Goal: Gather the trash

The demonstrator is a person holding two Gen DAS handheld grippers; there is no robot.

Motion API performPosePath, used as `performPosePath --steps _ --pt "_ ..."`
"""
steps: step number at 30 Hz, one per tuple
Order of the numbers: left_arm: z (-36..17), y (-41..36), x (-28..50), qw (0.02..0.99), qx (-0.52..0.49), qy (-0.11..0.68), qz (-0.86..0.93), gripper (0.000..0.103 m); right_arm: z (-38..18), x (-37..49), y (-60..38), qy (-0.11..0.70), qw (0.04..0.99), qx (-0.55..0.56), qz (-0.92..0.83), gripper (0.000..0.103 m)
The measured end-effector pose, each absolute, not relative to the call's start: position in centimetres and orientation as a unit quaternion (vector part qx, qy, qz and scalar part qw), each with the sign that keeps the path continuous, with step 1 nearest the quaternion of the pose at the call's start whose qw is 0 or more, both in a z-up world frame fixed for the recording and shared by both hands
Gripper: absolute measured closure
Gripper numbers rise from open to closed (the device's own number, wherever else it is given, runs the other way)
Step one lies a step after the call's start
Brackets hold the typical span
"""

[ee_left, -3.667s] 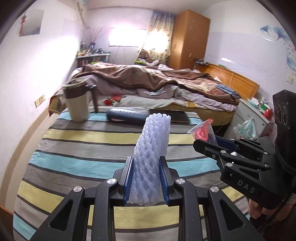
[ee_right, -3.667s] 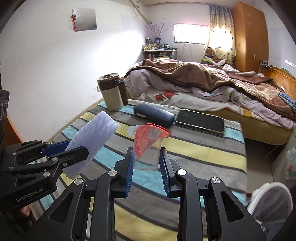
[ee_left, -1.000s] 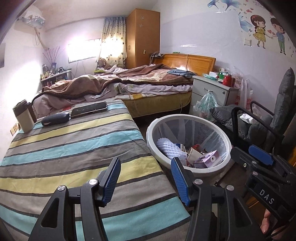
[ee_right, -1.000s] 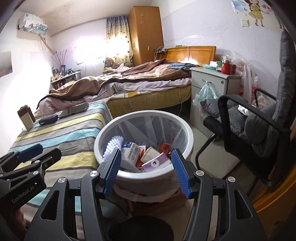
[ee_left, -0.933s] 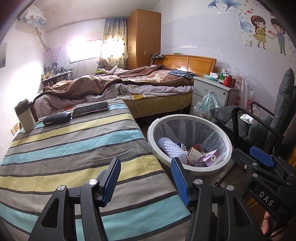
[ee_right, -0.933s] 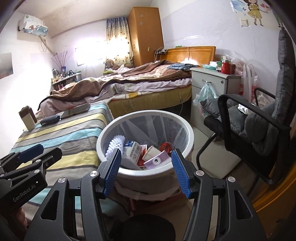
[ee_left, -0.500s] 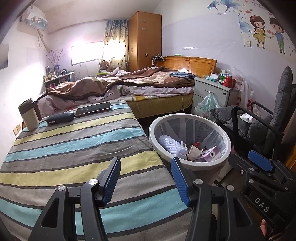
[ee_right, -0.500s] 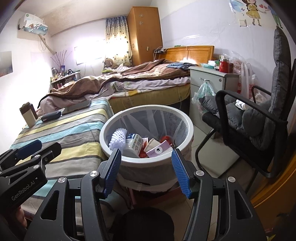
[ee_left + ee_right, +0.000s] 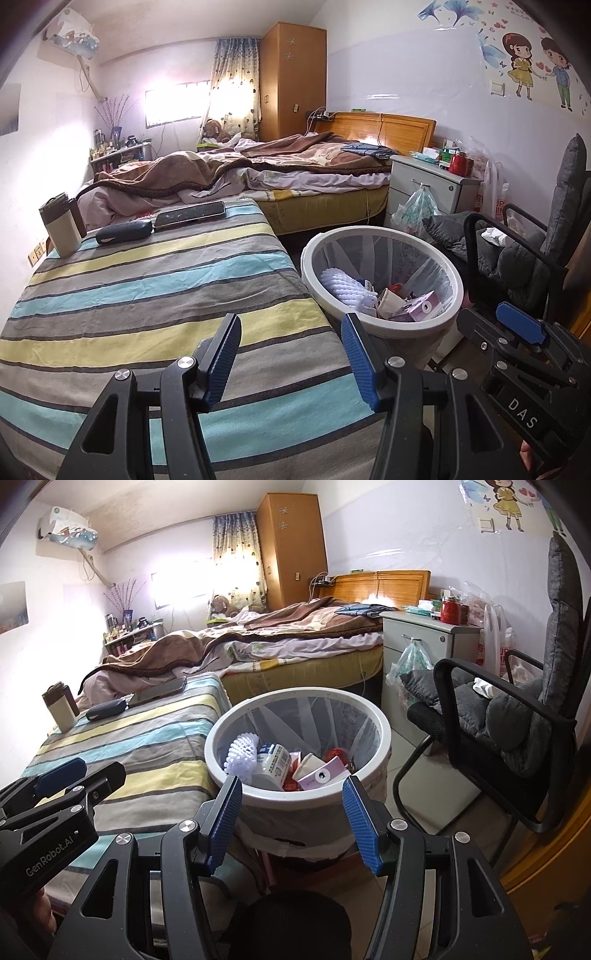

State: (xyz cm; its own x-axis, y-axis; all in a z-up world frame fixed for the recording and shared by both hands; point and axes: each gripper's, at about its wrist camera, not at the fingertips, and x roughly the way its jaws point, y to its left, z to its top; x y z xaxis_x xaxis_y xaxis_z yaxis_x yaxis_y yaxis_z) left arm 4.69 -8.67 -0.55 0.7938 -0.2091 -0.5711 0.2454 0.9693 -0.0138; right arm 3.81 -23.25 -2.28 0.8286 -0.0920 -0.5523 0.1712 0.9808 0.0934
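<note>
both gripper jaws stand apart, holding nothing.
the trash bin (image 9: 384, 734) is just ahead of my right gripper (image 9: 291, 819); my left gripper (image 9: 290, 354) could wrongly take the phone (image 9: 190, 213) far ahead.

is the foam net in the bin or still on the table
In the bin: the foam net lies inside beside cartons, and both grippers are open and empty.

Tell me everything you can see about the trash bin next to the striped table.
The trash bin is round with a thick white rim and see-through mesh walls crossed by white bands. It stands upright on the floor, between the striped table and a black chair. It holds a white foam net sleeve, a printed carton, a pale purple box and red scraps. Neither pair of tongs touches it.
</note>
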Motion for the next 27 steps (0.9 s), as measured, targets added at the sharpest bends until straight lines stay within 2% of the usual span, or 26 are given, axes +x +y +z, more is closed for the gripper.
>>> performPosePath --steps 27 --pt "-0.37 -8.74 4.56 0.947 0.036 0.297 -0.114 0.047 -2.05 3.70 -22.79 0.284 0.954 0.071 -0.070 0.045"
